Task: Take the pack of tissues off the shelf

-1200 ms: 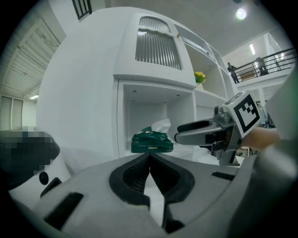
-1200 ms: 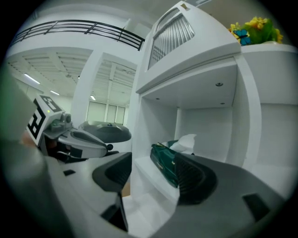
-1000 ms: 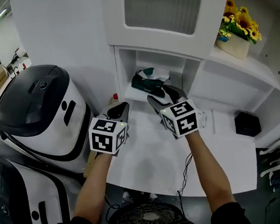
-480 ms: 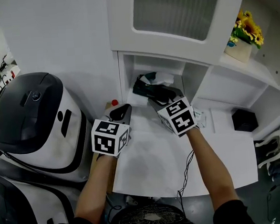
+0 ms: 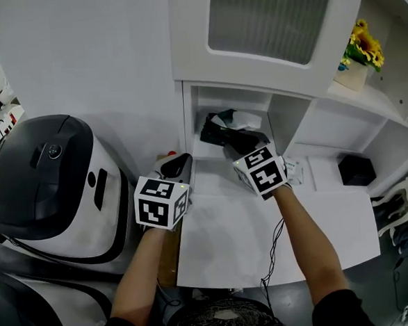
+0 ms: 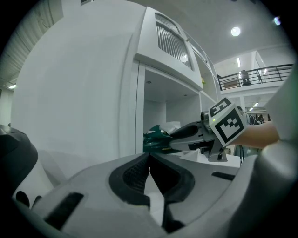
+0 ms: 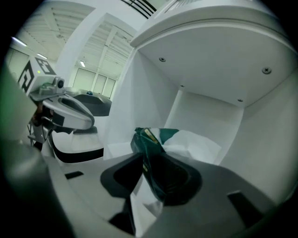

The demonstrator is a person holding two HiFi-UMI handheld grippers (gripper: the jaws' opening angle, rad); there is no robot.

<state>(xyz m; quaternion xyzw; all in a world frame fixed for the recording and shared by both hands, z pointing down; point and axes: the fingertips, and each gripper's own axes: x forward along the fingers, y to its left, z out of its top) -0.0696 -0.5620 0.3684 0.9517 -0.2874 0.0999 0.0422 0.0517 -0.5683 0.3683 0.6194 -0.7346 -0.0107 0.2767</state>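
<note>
**Fig. — Grip taken, lift pending**

My right tongs (image 7: 148, 160) have just been closing and now pinch the near edge of the green pack (image 7: 150, 135), which lies inside the shelf (image 5: 190, 111) — not yet lifted. My left tongs (image 6: 149, 157), jaws together and empty, hang just outside the shelf. The pull-out, I judge, comes next.

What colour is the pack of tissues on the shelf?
Dark green, with white tissue showing beside it. The right gripper view shows the pack of tissues best.

Open-fronted shelf bay (image 5: 229, 99) between side walls (image 5: 279, 122)
</note>
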